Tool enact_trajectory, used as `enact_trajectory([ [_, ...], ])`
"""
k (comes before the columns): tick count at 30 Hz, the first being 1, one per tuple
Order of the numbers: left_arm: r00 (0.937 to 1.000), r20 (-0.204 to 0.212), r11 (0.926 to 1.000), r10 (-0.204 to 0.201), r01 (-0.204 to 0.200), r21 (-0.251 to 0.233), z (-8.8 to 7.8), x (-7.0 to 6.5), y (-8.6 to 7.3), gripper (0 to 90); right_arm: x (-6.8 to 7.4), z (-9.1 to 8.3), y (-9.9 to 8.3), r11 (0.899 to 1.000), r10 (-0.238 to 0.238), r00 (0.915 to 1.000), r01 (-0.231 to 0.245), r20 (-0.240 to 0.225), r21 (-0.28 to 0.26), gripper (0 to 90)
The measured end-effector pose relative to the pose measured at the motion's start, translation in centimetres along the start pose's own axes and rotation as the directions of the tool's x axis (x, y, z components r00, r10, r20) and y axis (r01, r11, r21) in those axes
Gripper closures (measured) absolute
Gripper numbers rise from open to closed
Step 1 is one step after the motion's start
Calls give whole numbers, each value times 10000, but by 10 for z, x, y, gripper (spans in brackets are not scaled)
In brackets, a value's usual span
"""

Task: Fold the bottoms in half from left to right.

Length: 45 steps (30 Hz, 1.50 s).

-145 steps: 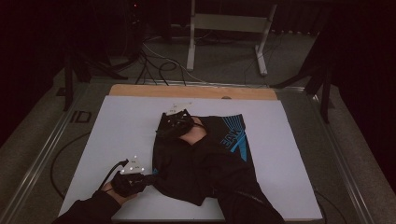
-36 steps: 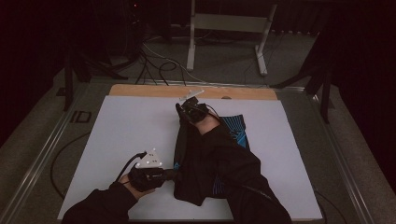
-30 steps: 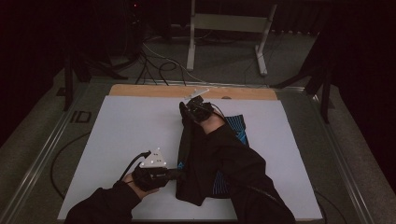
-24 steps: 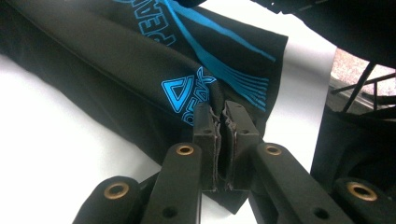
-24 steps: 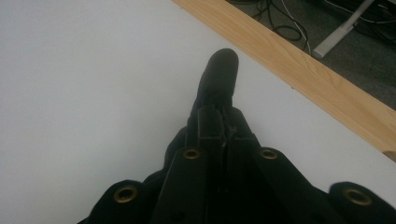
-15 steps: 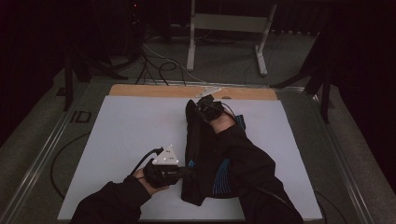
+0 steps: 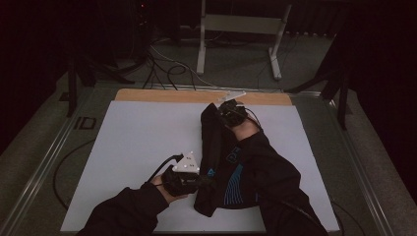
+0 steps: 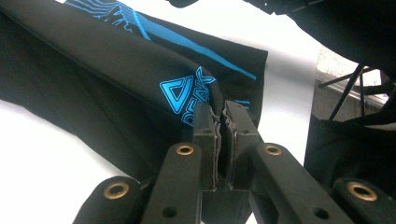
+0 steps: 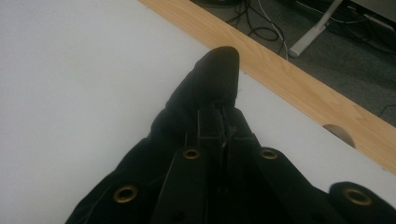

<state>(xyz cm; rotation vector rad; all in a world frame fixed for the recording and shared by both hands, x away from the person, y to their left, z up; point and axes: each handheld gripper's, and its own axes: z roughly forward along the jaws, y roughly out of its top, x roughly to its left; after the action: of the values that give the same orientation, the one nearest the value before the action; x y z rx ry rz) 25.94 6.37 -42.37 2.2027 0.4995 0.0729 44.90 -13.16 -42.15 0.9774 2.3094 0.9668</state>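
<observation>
both jaws are pinched nearly closed on cloth: the left gripper bites the fold of the black garment by its blue logo, and the right gripper clamps a bunched end of it near the wooden edge. the garment lies folded lengthwise down the middle-right of the white counter, strung between the two grips. holding opposite ends probably keeps the fold taut and aligned, so the doubled half can be laid down flat without wrinkling.
</observation>
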Motion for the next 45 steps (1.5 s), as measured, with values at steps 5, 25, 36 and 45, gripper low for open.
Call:
enact_trajectory([
  [5,9998,179,9999,96,-97,64,9,-2,6,849,-8,-8,-7,9999,110,9999,-109,133,-29,880],
  [25,9965,737,9991,386,-373,-195,47,-10,30,849,-50,-35,-37,9980,634,9945,-635,836,-14,881],
  [36,9939,1056,9992,333,-307,-263,63,-15,33,849,-57,-39,-47,9974,698,9928,-714,970,132,880],
  [45,9916,1270,9992,256,-216,-324,83,-18,38,849,-69,-41,-59,9952,928,9894,-957,1121,213,880],
])
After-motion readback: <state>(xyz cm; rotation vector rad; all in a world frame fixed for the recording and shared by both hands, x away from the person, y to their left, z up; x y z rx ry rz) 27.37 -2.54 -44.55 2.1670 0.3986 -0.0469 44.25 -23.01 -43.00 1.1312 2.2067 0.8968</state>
